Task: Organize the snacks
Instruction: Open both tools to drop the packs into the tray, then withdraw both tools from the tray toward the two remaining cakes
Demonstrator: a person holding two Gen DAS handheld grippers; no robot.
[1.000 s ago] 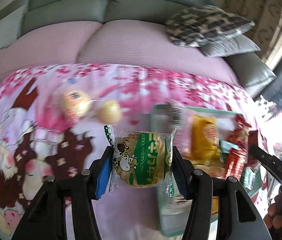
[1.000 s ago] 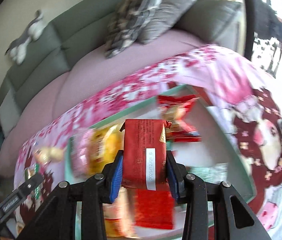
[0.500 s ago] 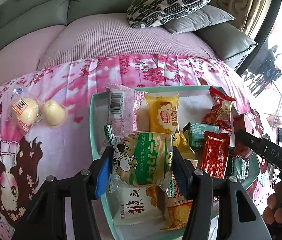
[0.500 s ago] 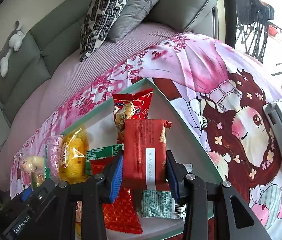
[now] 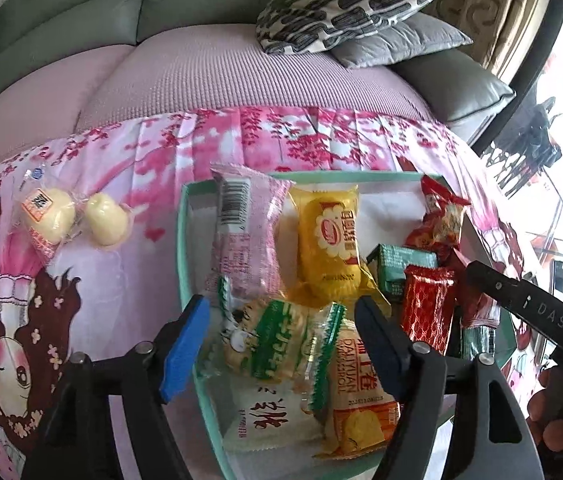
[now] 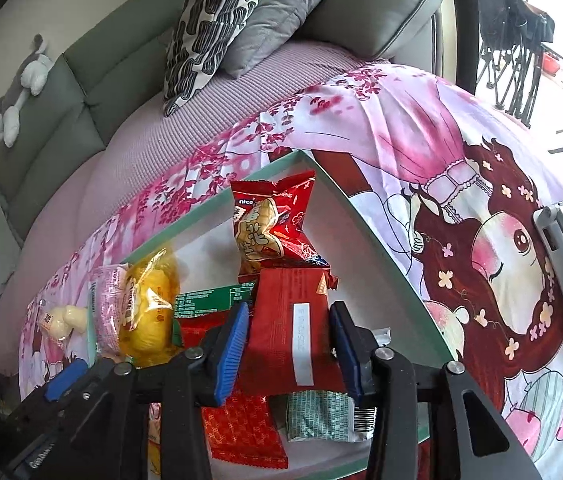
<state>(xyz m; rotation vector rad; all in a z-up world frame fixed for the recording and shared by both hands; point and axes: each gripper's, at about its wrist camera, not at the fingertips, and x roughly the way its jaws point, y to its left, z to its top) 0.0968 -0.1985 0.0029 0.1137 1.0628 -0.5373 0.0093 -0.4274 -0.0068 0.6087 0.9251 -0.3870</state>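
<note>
Hovering over the mint-green tray (image 5: pixel 187 248) w/ left gripper (image 5: pixel 281 344), jaws just been opening and standing clear of the green-and-white snack pack (image 5: pixel 277 340) lying between them on other packets inside the tray. Holding right gripper (image 6: pixel 289 348) above the tray's right part, jaws just been opening too, the red packet (image 6: pixel 289 320) sitting between the blue pads w/ gaps showing either side. Lying apart on the pink cloth (image 5: pixel 129 280) left of the tray: two pale yellow snacks (image 5: pixel 73 216).

Pink cartoon-print cloth (image 5: pixel 129 280) carries mint tray (image 5: pixel 182 248), two yellow wrapped buns (image 5: pixel 77 216) beside it
</note>
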